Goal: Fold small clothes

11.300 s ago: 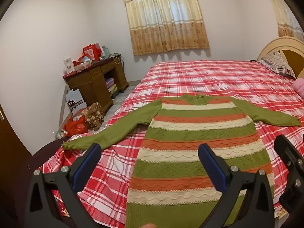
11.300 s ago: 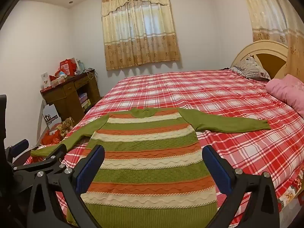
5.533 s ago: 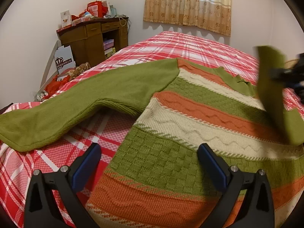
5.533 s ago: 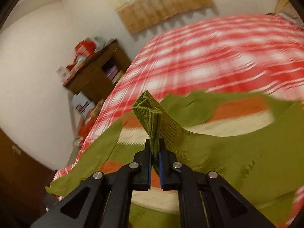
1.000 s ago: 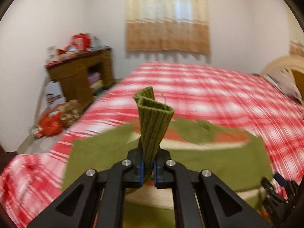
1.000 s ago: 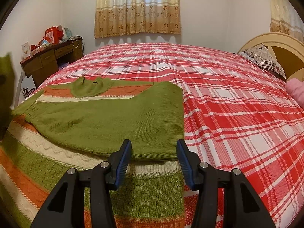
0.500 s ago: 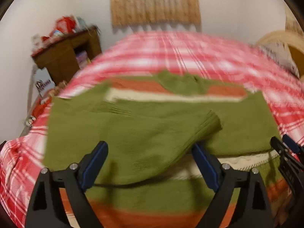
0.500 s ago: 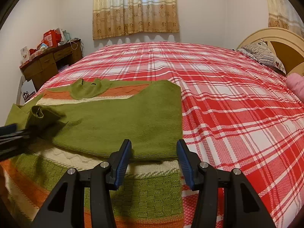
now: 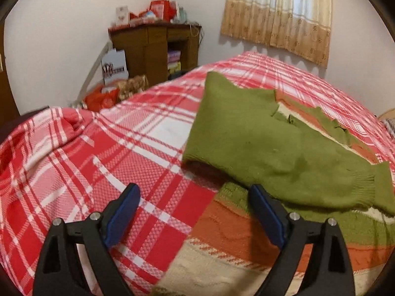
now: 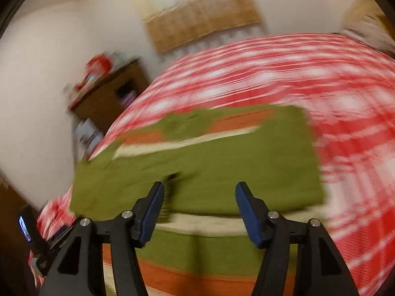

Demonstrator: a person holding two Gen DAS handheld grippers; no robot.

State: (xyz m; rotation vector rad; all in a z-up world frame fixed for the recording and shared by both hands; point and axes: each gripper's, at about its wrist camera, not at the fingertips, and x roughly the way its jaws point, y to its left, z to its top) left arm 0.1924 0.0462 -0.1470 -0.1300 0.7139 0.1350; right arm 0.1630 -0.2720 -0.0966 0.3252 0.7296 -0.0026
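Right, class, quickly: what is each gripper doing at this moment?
Left gripper: open, holding nothing, low over the sweater.
Right gripper: open, holding nothing.

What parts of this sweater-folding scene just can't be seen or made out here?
- Sweater hem: cut off by the bottom edge in the left wrist view.
- Striped chest: hidden under the folded-in green sleeves.
- Right wrist view: motion-blurred, so the bedspread pattern smears.
- Items on the wooden desk: too small to identify.
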